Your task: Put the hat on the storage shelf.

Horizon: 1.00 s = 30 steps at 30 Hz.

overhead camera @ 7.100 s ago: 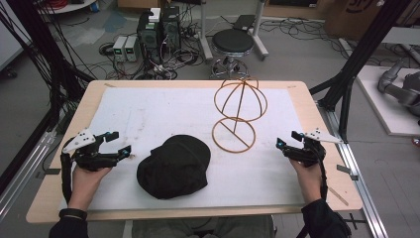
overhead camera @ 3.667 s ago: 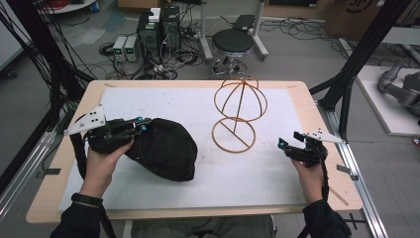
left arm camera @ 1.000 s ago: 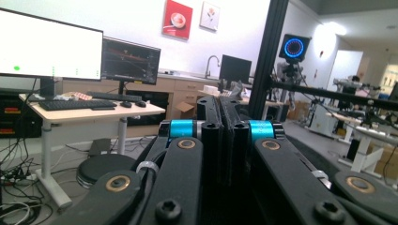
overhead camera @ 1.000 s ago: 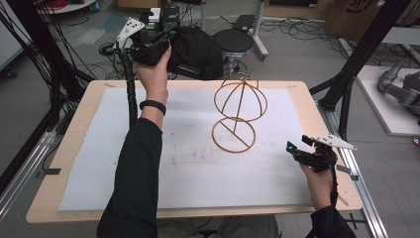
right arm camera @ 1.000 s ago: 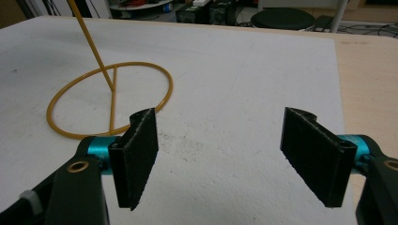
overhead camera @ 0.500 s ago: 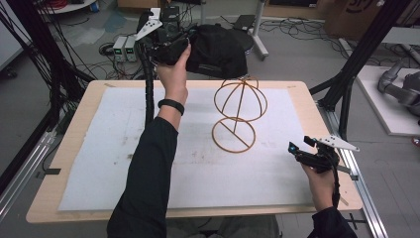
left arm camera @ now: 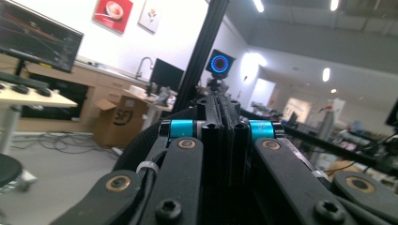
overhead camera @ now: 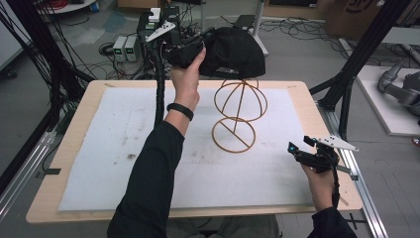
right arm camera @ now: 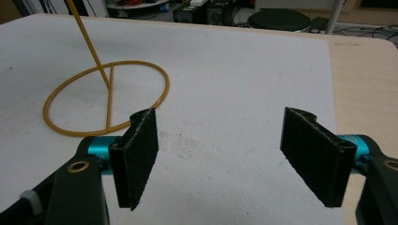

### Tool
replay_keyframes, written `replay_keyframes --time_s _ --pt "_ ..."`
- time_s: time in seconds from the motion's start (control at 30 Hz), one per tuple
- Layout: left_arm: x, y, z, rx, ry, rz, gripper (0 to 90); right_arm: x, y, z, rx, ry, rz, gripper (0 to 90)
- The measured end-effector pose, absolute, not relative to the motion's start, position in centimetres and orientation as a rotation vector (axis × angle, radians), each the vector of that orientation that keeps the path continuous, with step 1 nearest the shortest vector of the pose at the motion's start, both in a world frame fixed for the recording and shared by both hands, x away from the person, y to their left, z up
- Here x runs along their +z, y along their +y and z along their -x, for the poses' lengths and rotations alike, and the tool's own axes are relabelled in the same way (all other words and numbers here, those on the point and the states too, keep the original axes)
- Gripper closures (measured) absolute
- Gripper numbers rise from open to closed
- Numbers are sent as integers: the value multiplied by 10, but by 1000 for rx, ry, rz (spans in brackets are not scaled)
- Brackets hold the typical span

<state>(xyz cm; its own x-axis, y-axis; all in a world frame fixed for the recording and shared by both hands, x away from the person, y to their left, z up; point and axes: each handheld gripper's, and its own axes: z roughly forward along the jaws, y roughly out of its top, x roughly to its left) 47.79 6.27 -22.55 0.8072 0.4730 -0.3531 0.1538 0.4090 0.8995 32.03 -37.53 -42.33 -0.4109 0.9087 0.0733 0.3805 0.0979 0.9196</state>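
The left gripper (overhead camera: 195, 47) is raised high above the far edge of the tabletop (overhead camera: 74, 124), its jaws pinched together on the edge of a black cap (overhead camera: 233, 52); in the left gripper view the two pads meet with dark fabric bulging around them. The cap hangs in the air just above the rounded top of a yellow wire stand (overhead camera: 239, 116), not resting on it. The stand stands upright on the white mat (overhead camera: 114, 148), right of centre and toward the far edge, its ring base flat on the mat. The right gripper (overhead camera: 306, 153) hovers low near the right edge, its jaws spread wide with nothing between them, the stand's ring base just beyond its left pad.
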Motion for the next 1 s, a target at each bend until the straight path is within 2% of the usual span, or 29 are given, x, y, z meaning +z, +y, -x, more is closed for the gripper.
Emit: replay_keyframes --time_s 0.43,1.0 --pt "-217 58 -470 182 610 -1173 876 -422 -374 -320 1290 1853 -1259 275" --pt "-263 48 -451 80 555 -1291 874 -422 -373 -320 1281 1856 -1247 276"
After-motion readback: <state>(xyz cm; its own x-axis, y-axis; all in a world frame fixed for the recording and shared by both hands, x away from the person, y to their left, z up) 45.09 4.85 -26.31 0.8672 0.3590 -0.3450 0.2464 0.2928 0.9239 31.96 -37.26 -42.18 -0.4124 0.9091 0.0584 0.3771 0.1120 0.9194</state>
